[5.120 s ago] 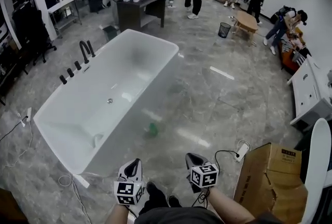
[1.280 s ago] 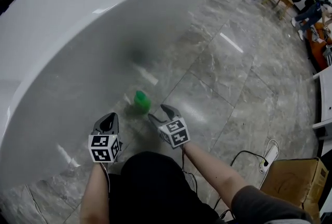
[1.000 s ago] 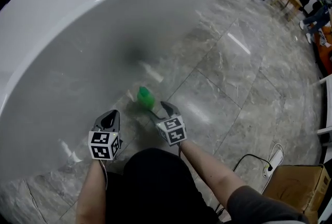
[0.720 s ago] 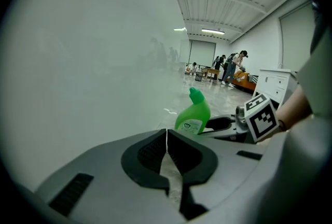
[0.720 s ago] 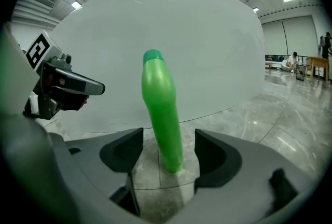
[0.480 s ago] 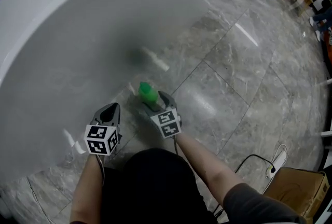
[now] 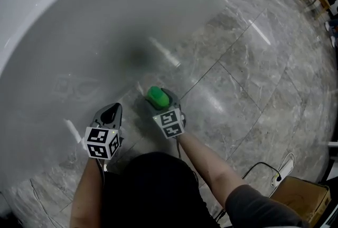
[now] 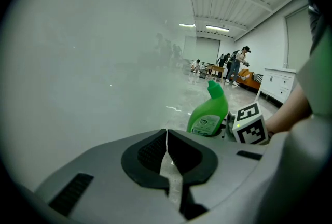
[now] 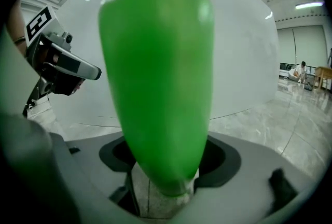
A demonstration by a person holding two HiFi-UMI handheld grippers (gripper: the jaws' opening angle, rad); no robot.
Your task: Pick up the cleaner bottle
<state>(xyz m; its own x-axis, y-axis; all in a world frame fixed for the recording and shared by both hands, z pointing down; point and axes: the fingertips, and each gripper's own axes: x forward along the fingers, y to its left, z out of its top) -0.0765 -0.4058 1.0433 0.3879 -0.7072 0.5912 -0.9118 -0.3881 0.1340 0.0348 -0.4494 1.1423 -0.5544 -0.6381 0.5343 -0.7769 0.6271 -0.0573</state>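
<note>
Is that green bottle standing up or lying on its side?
Upright: the green bottle rises straight, with its cap on top.

Both bare forearms reach up the head view from the body at 6 o'clock; the left gripper [image 7: 111, 112] points toward 12 o'clock and tilts downward, its jaws closed together on nothing; the right gripper [image 7: 162, 106], near it at its 3 o'clock, points toward 11 o'clock, also tilted downward; its jaws stand wide apart, with the green bottle [image 9: 155, 78] between them; no squeeze shows.
</note>
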